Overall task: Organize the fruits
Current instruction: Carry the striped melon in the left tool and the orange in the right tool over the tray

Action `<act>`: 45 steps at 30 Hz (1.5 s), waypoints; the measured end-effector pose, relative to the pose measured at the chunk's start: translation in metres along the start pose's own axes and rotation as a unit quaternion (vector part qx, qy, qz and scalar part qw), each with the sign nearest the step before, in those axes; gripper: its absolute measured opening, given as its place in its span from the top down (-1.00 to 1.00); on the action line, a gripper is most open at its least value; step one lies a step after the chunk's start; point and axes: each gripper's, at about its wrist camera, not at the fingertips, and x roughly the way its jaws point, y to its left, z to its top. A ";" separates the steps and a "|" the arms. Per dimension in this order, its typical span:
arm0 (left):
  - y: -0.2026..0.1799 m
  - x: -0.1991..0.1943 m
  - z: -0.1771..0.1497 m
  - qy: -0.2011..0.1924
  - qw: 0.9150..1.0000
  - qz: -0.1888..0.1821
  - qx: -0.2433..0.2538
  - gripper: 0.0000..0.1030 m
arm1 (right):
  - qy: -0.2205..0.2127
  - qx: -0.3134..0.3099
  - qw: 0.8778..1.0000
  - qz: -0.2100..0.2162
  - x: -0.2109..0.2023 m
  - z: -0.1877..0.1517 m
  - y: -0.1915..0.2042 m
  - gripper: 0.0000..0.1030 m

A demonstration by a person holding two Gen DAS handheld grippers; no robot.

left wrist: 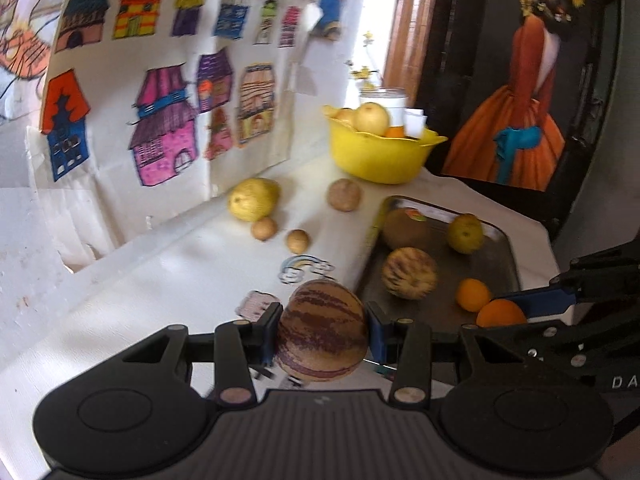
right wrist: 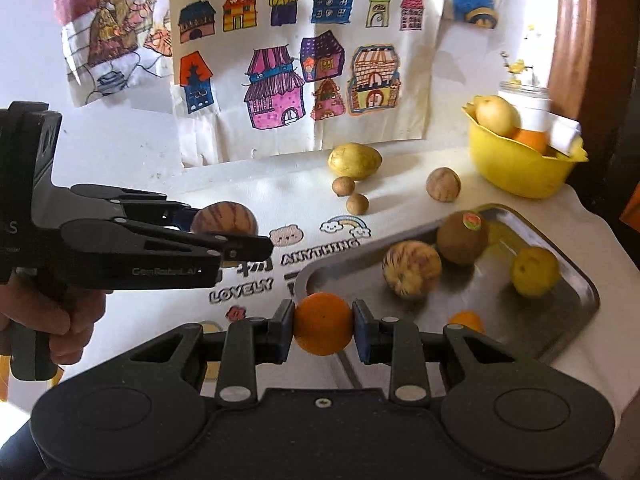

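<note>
A: Starting big: white table [right wrist: 160,168], kids' house drawings [right wrist: 296,72] taped on the wall behind it.
B: Containers?
A: Steel tray [right wrist: 576,280] at the table's right end, yellow bowl [right wrist: 516,168] behind it with a pale fruit and an orange one inside.
B: Grippers?
A: Left gripper [left wrist: 322,338] is clamped on a striped brown-purple melon [left wrist: 322,330], held above the table left of the tray. Right gripper [right wrist: 323,324] is clamped on an orange [right wrist: 323,324] over the tray's near left corner.
B: On the tray?
A: Brown stickered fruit [right wrist: 462,236], pale striped fruit [right wrist: 412,274], yellow-green fruit [right wrist: 534,270], a second small orange [right wrist: 466,320] at the near edge, all apart from each other.
B: Loose ones?
A: Yellow fruit [right wrist: 354,160] by the wall, round tan fruit [right wrist: 443,184] near the bowl, two small brown balls [right wrist: 343,186] just in front of the yellow one.
</note>
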 end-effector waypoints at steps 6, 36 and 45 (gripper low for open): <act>-0.026 -0.014 -0.003 -0.004 1.000 -0.009 0.018 0.09 | -0.011 0.007 1.000 -0.009 -0.024 -0.014 0.004 0.38; -0.056 -0.001 0.010 -0.002 0.999 -0.005 0.040 0.09 | -0.022 0.024 0.999 -0.037 -0.042 -0.020 -0.028 0.38; -0.075 0.044 0.009 0.023 0.998 -0.023 0.044 0.09 | -0.002 0.052 0.996 -0.074 -0.017 -0.015 -0.092 0.38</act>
